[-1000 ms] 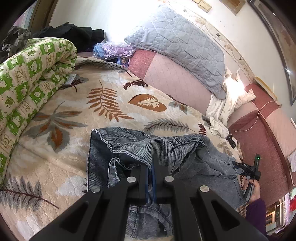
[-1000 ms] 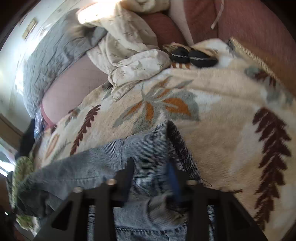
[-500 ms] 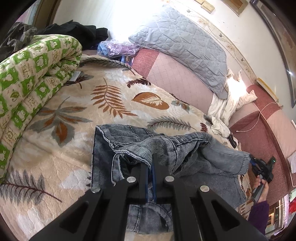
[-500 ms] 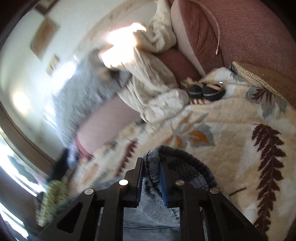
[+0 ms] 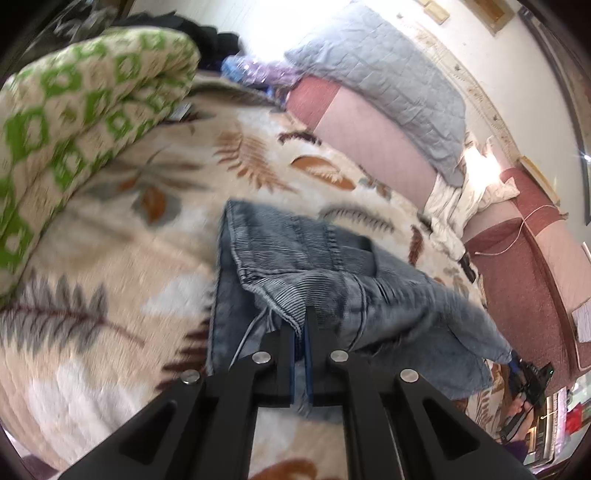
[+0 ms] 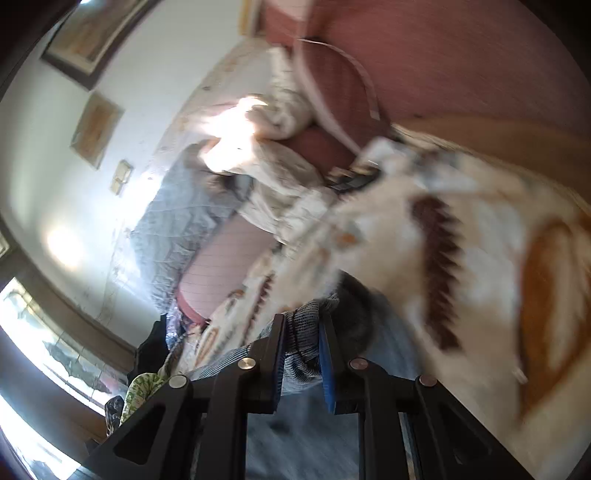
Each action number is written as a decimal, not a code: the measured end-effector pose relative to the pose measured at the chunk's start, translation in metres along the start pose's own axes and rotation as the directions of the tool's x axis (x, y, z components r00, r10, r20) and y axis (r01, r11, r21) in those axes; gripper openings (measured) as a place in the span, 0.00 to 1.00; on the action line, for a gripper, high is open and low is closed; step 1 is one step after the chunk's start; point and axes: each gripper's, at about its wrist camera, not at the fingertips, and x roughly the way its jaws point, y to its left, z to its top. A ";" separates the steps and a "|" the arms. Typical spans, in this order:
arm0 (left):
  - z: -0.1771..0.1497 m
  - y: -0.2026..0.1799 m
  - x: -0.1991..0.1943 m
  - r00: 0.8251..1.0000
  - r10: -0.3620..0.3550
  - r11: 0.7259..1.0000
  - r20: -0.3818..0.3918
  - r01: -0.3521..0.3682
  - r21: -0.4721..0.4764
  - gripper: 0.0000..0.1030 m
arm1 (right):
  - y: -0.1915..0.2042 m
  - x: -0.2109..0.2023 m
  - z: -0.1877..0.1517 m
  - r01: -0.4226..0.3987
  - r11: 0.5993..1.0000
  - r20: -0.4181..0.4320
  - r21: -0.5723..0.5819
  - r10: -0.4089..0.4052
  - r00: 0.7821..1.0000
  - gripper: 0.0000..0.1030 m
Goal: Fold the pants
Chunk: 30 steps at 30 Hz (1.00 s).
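Left gripper (image 5: 300, 325) angled down toward the bed, jaws nearly together and pinched on a frayed hem of the jeans (image 5: 295, 266). Right gripper (image 6: 303, 332) tipped only slightly below level, rolled well over, jaws narrow and clamped on a bunched fold of the same denim; seen from the left wrist far off at the lower right (image 5: 517, 369), gripped by a hand (image 5: 515, 406) with a dark sleeve below it. Jeans spread on the leaf-print blanket (image 5: 110, 258), one part lifted and stretched between the two grippers, the rest lying flat underneath. Left of the blanket, a rolled green-and-cream quilt (image 5: 74, 122). Further back, a pink padded headboard cushion (image 5: 369, 133) with a grey quilted pillow (image 5: 388, 81) on top, crumpled white cloth (image 5: 450, 206) beside it, dark clothes (image 5: 207, 33) and a purple bag (image 5: 255, 70) in the far corner. Behind everything, a pale wall (image 6: 44, 155) with framed pictures (image 6: 96, 125) and a bright window (image 6: 33, 332); both views blurred
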 end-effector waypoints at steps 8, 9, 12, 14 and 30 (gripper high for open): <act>-0.023 0.024 0.007 0.997 0.026 0.999 -0.069 -0.029 -0.036 0.05 | -0.049 -0.015 -0.032 0.100 0.993 -0.084 0.063 -0.095 0.992 0.17; -0.024 0.025 0.008 0.997 0.025 0.999 -0.072 -0.028 -0.041 0.06 | -0.052 -0.014 -0.034 0.115 0.991 -0.106 0.061 -0.108 0.988 0.18; -0.027 0.028 0.009 0.996 0.036 0.998 -0.085 -0.040 -0.046 0.08 | -0.060 -0.016 -0.038 0.134 0.988 -0.129 0.071 -0.124 0.984 0.21; -0.028 0.030 0.010 0.994 0.045 0.997 -0.099 -0.051 -0.053 0.09 | -0.058 -0.018 -0.040 0.160 0.986 -0.150 0.050 -0.151 0.977 0.24; -0.032 -0.010 -0.033 0.979 0.205 0.974 0.014 -0.205 0.099 0.46 | 0.010 -0.028 -0.032 0.342 0.918 -0.053 -0.202 -0.359 0.932 0.58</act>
